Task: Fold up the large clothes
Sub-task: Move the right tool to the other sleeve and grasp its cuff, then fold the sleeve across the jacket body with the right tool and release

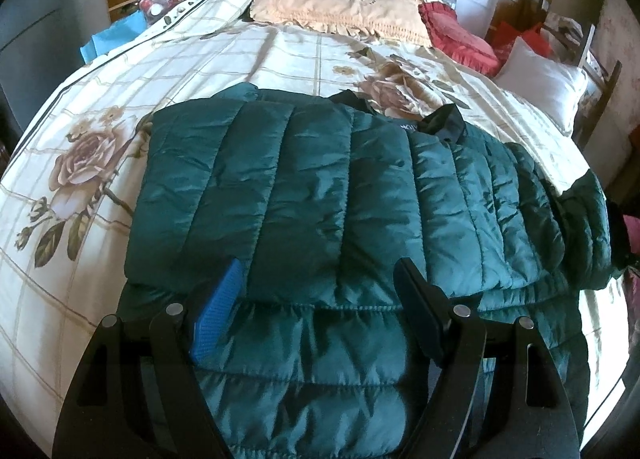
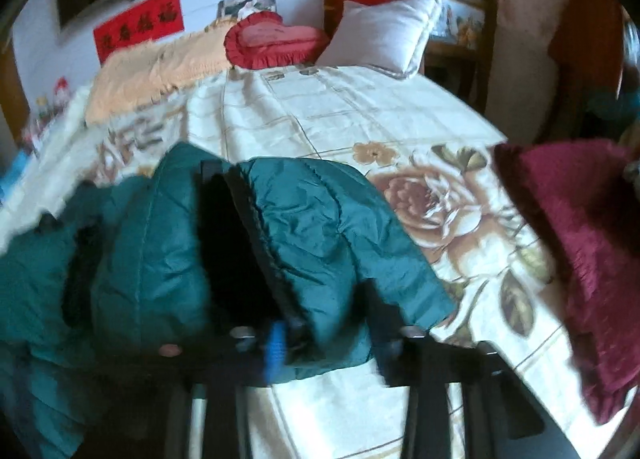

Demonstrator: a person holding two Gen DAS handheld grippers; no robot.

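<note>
Across the bed's (image 1: 224,59) near edge lies the green puffer jacket (image 1: 304,187) — left gripper (image 1: 320,291) gaping over it, right gripper (image 2: 328,335) clamped on a slick sleeve that may slip free.

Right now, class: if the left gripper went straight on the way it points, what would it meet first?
Probably the green quilted jacket: the left gripper has open jaws right over its folded edge, though the gap is hard to judge.

Right hand-held gripper (image 2: 332,335) blurred; grip on jacket (image 2: 312,219) perhaps.
</note>
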